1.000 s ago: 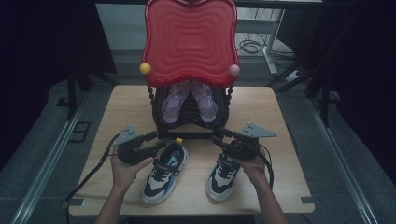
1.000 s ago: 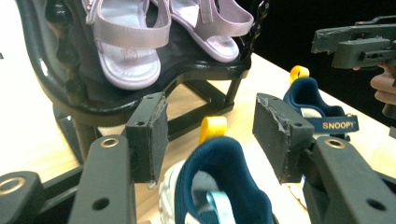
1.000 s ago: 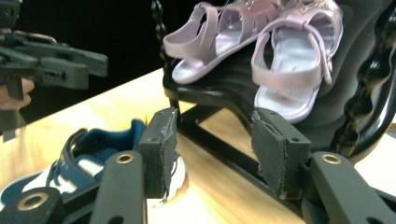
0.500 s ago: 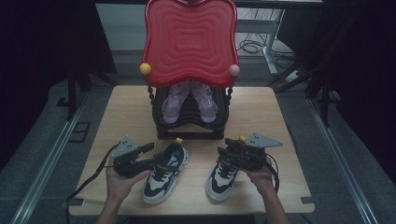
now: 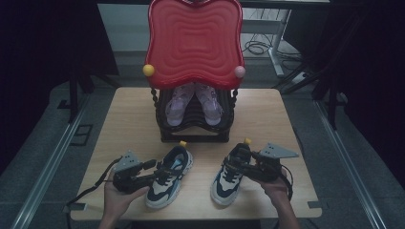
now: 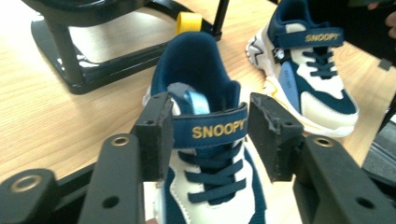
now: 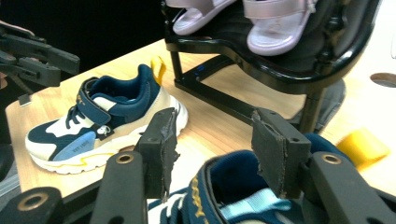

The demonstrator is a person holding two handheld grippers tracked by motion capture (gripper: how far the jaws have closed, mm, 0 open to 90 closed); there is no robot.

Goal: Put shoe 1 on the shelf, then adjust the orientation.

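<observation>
Wooden table (image 5: 129, 119) under dim light, dark floor around. At the far middle, black rack (image 5: 196, 136) with a red tray top (image 5: 193, 40), pale sandals (image 5: 193, 102) on its shelf. Nearer, two navy-and-cream sneakers side by side, well apart, toes toward the person.

Left gripper (image 5: 160, 171) over the left sneaker (image 5: 169, 179), held from the bottom left. Jaws just been closing, now astride the "SNOOPY" strap (image 6: 210, 130): left pad (image 6: 156, 133) against the strap's end, right pad (image 6: 271, 135) just beside the other end, a sliver of gap visible there. Not yet pinching.

Right gripper (image 5: 239, 164) over the right sneaker (image 5: 229, 174), jaws spread, above the collar (image 7: 229, 182). Pads (image 7: 161, 149) clear of the shoe, nothing clamped. Beyond them, left sneaker and rack foot.
</observation>
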